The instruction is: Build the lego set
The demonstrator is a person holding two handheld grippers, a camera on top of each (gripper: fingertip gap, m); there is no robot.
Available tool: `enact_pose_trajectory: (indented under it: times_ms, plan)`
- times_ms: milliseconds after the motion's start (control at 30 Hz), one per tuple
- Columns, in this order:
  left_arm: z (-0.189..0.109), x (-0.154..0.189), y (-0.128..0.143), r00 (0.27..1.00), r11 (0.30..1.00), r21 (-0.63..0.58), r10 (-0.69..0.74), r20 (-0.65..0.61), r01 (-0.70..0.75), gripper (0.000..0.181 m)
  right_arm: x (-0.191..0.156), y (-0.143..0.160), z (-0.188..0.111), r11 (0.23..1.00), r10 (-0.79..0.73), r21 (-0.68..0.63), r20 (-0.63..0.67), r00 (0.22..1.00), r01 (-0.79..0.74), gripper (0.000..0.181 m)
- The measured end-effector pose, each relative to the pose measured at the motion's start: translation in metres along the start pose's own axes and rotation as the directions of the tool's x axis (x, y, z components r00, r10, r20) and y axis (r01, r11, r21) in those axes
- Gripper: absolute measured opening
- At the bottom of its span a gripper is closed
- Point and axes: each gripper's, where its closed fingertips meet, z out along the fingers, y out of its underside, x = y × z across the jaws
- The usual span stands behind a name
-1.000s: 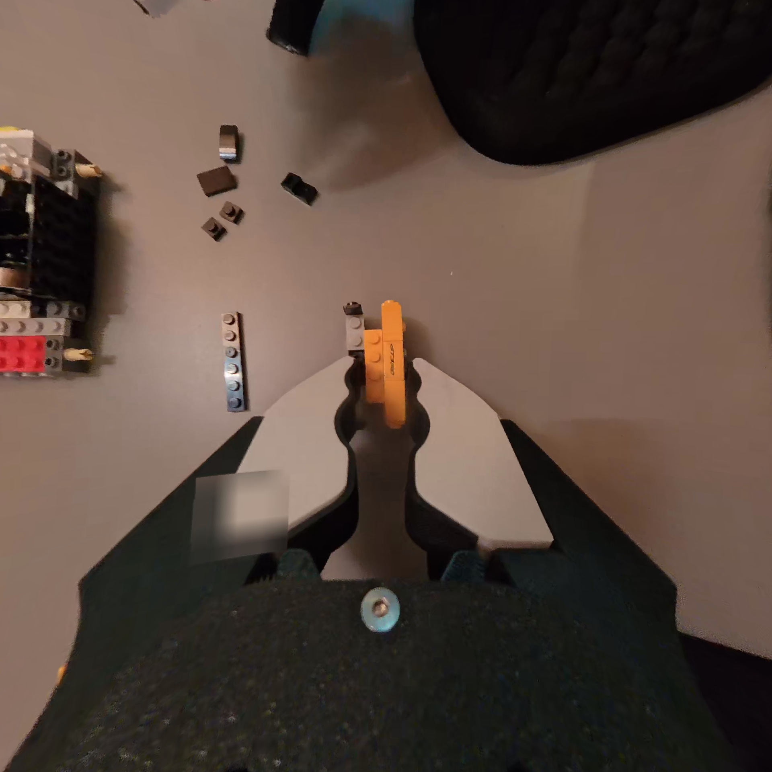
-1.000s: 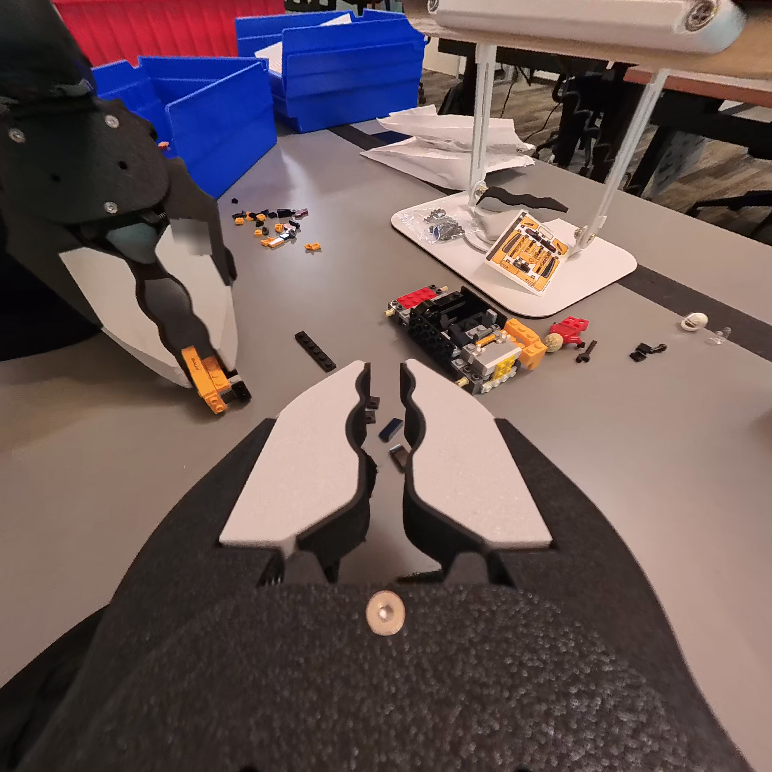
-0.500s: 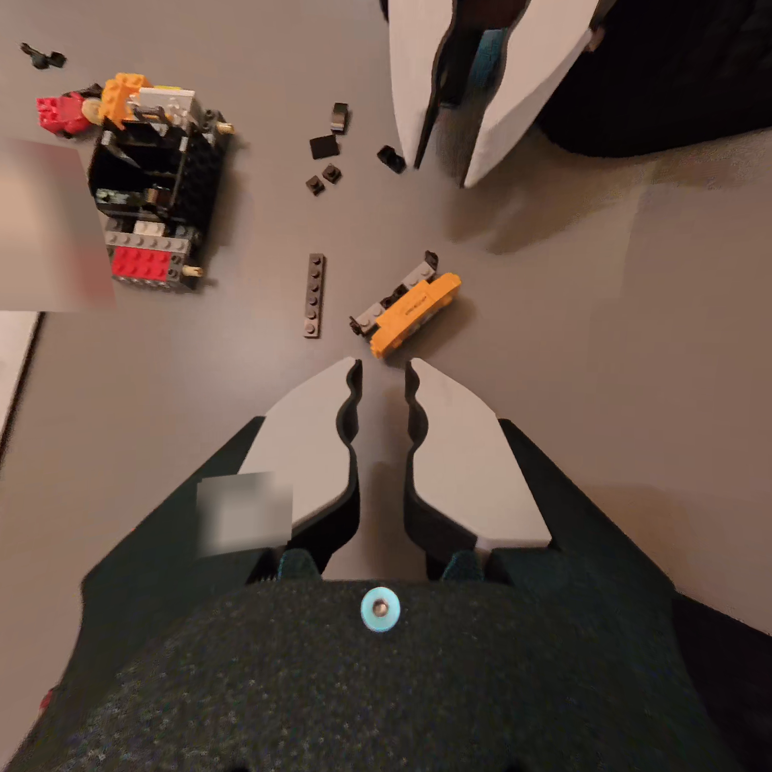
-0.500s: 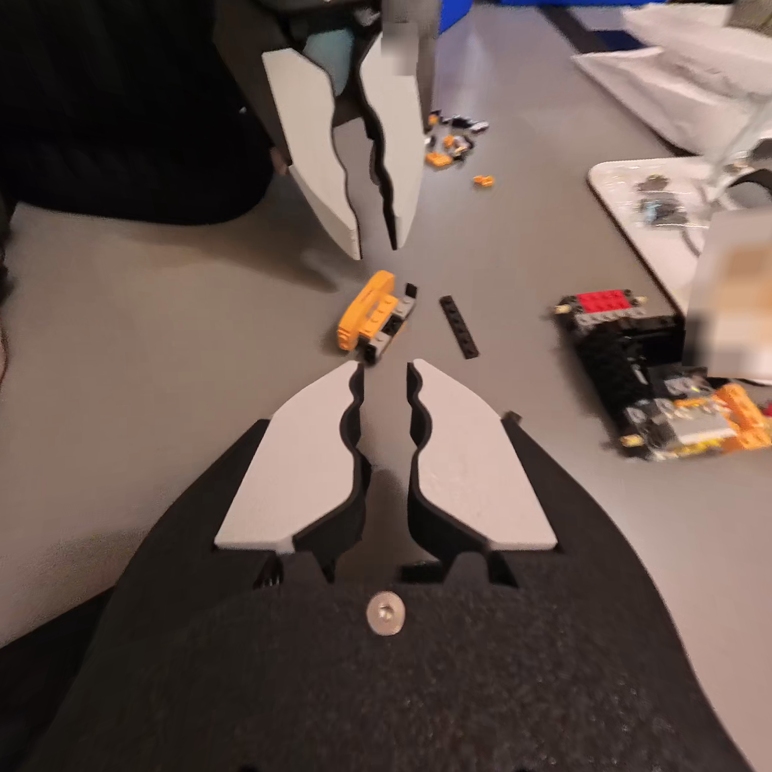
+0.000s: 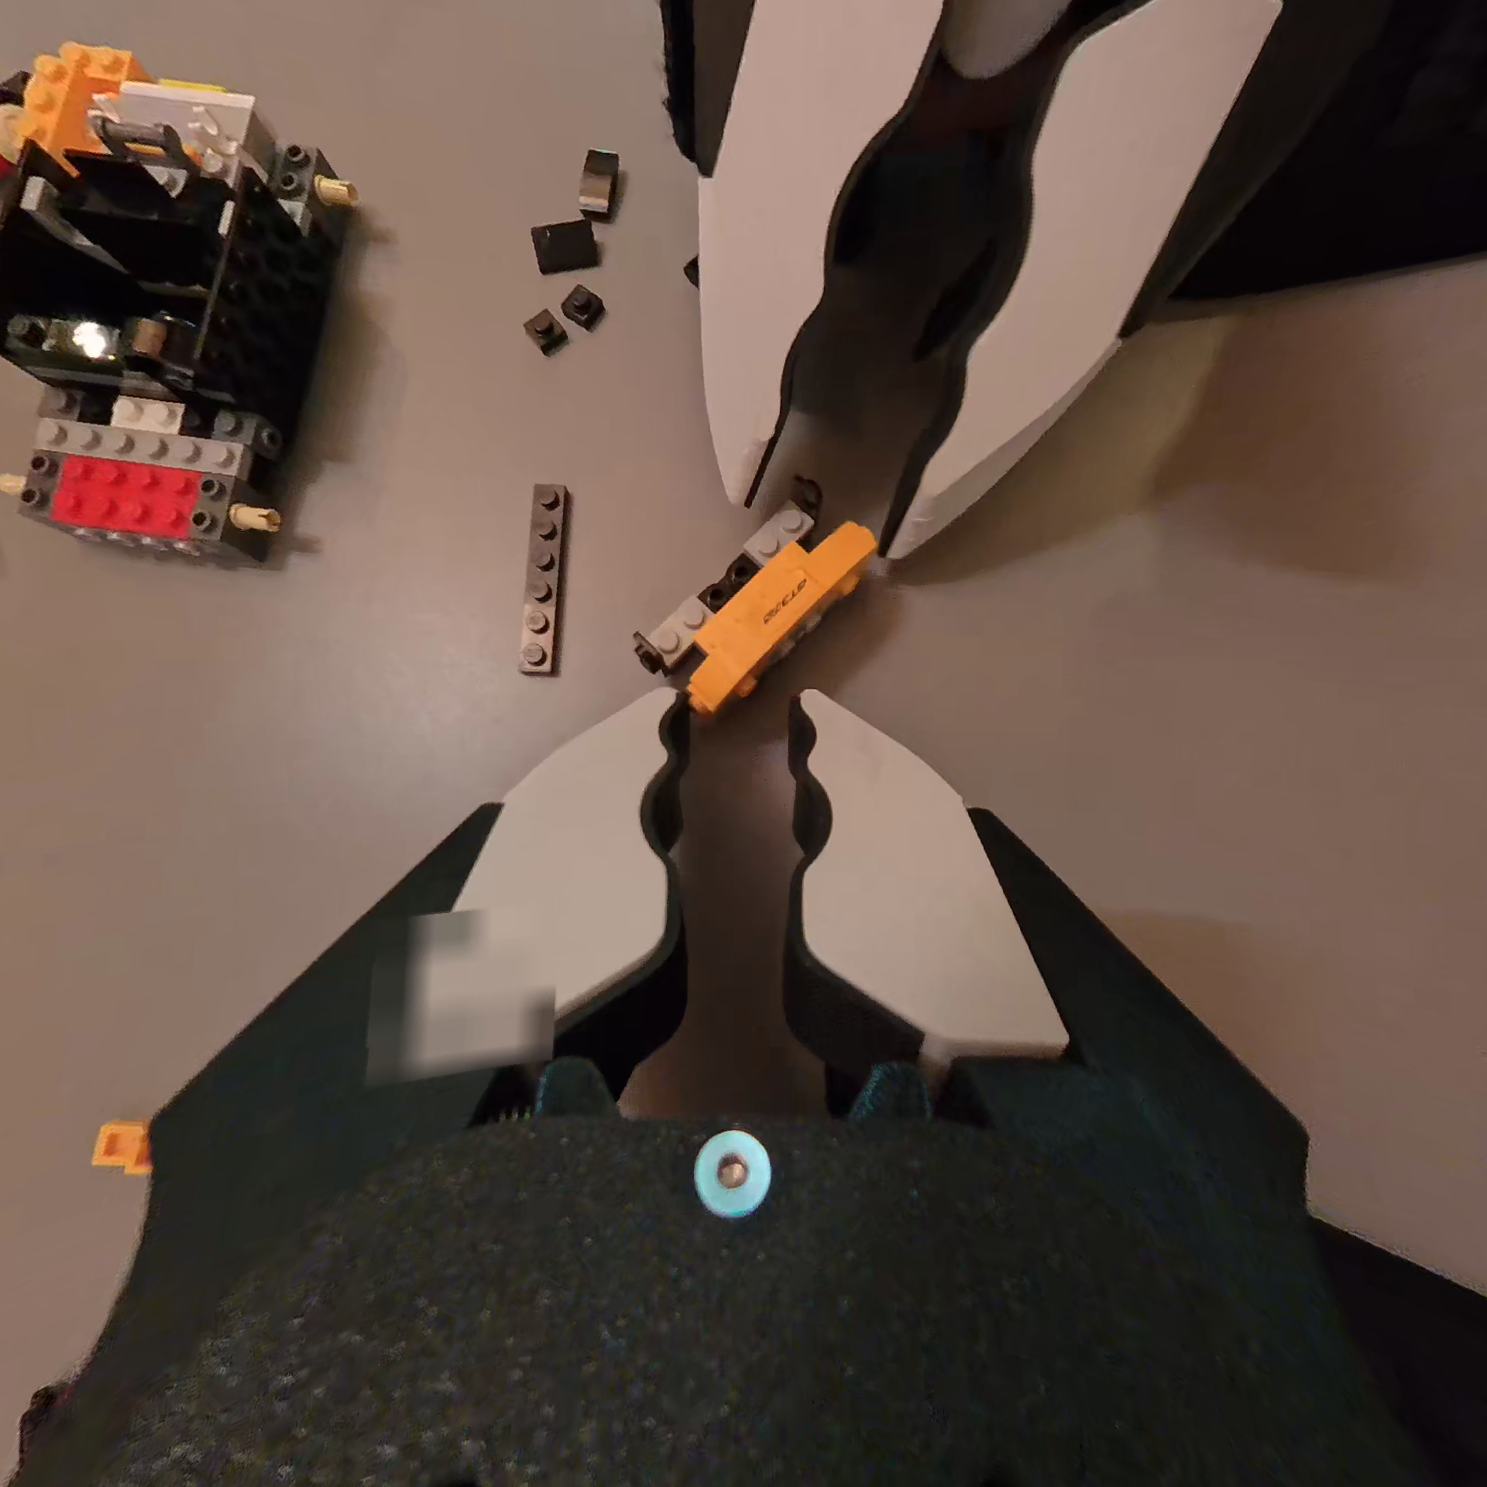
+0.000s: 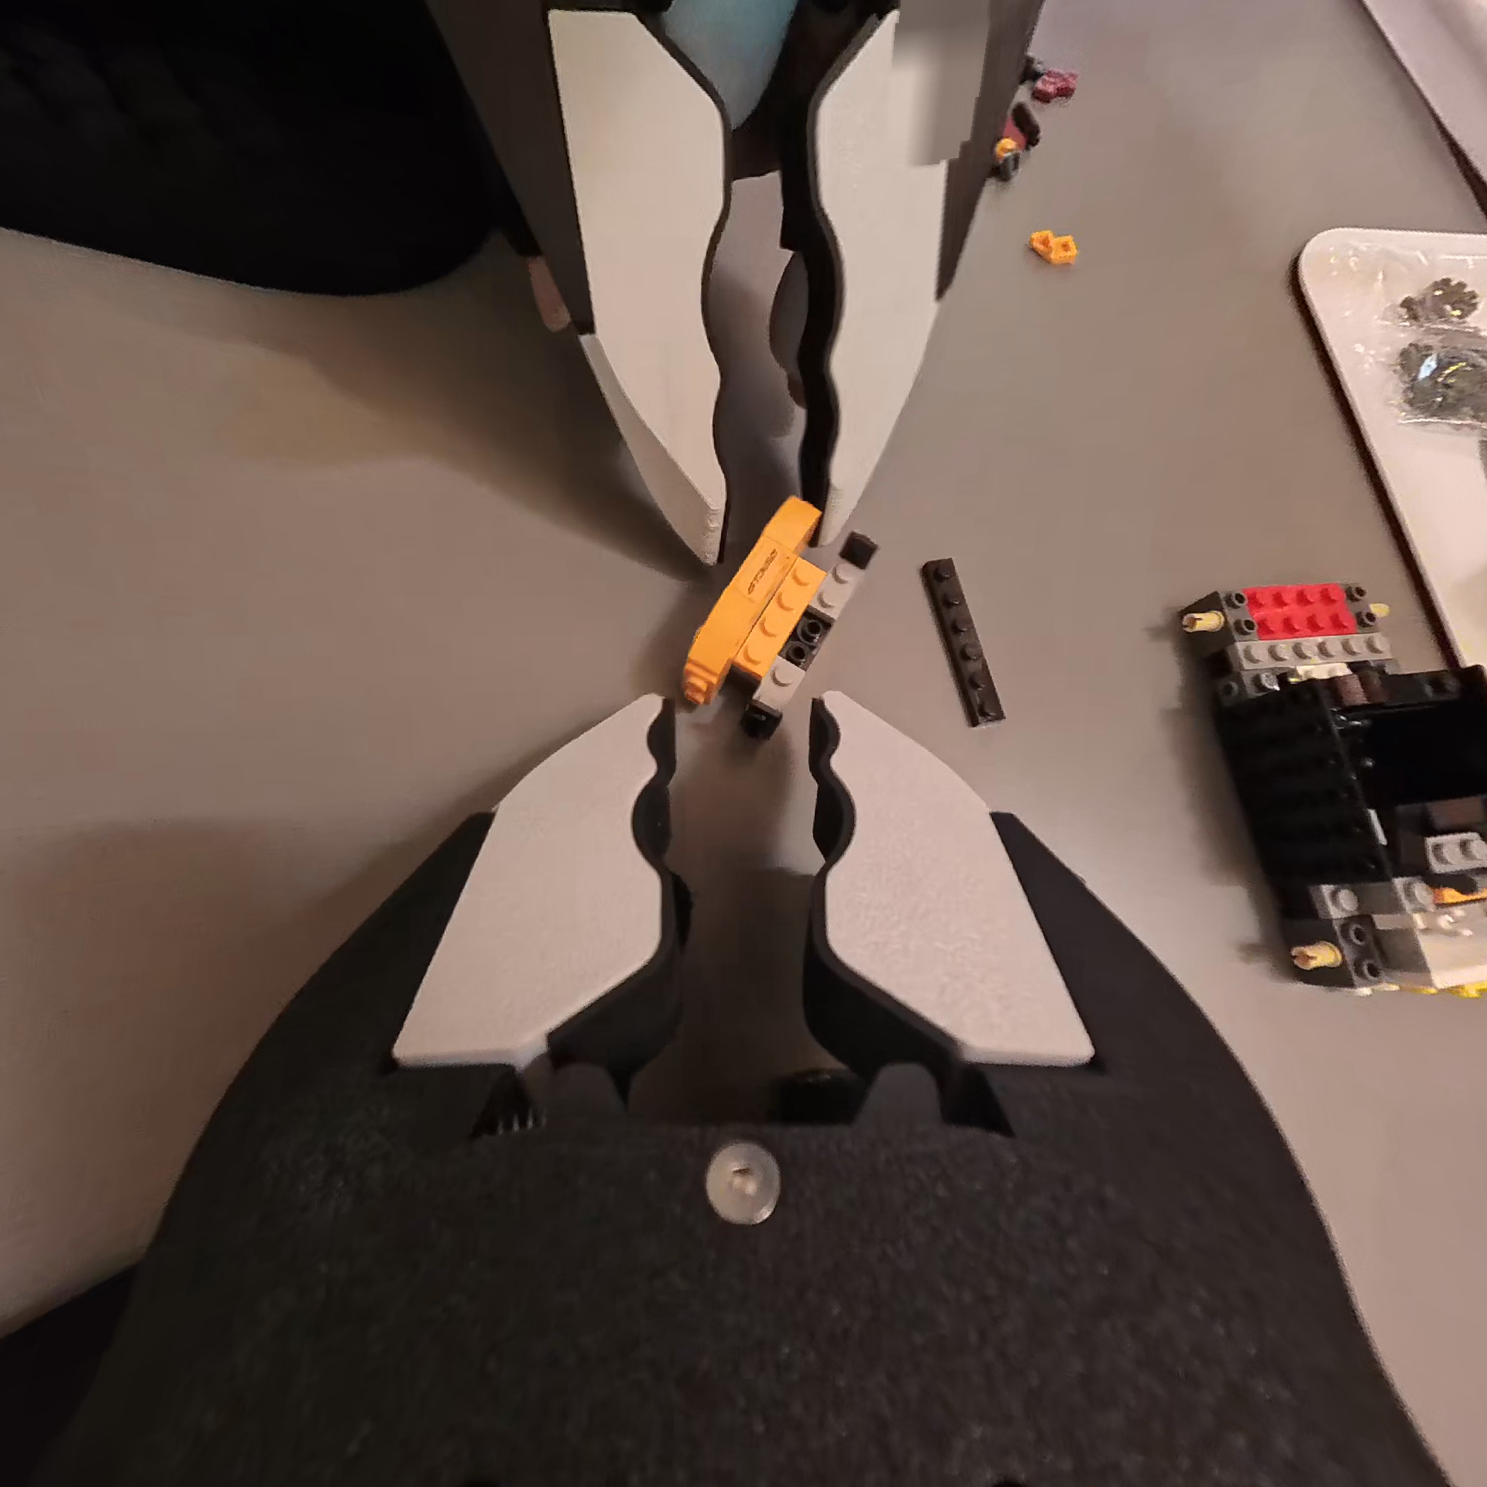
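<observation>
An orange, grey and black lego sub-assembly lies slantwise on the grey table. It also shows in the right wrist view. My left gripper is open and empty, with its left fingertip right at the assembly's near orange end. My right gripper is open and empty at the opposite end, by the grey and black bricks. Each gripper shows from the other's view, the right and the left. The two face each other tip to tip, with the assembly between them.
A partly built black car with red and grey bricks stands to one side. A black 1x6 plate lies beside the assembly. Several small black pieces lie further off. A white base with bagged parts is at the right. A small orange piece lies beyond. My right fingertips sit around 4 cm from my left ones. From either gripper's tips it is about 5 cm to the black 1x6 plate. Look for it in the right wrist view too.
A second ago my left gripper held the orange assembly; it has let go and the assembly lies on the table. Both grippers have since closed in on it from opposite ends.
</observation>
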Motion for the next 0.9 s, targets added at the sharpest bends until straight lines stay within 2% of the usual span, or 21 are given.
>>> enact_pose_trajectory:
  times_ms: [300, 467, 600, 800, 900]
  plan:
    - [-0.001, 0.008, -0.001, 0.998, 1.000, 0.017, 0.006, -0.055, -0.006, 0.017, 0.010, 0.005, -0.007, 1.000, 0.020, 0.016, -0.038, 0.999, -0.019, 0.026]
    - [0.000, 0.005, 0.000, 0.999, 1.000, 0.027, -0.004, -0.043, 0.005, 0.017, 0.011, 0.004, -0.010, 0.999, 0.037, 0.039, -0.031, 0.999, -0.036, 0.025]
    - [0.001, -0.009, -0.003, 0.999, 0.997, 0.062, -0.045, 0.022, 0.044, 0.017, 0.004, 0.001, -0.010, 0.999, 0.003, 0.050, -0.003, 1.000, -0.003, 0.023]
    - [0.000, -0.046, -0.003, 0.965, 0.988, 0.104, -0.139, 0.223, 0.118, 0.017, -0.023, -0.011, -0.015, 0.985, -0.121, 0.133, 0.097, 0.988, 0.108, 0.019]
    - [-0.009, -0.051, -0.005, 0.960, 0.980, 0.140, -0.173, 0.222, 0.145, 0.017, -0.019, -0.022, -0.022, 0.974, -0.082, 0.219, 0.095, 0.992, 0.060, 0.019]
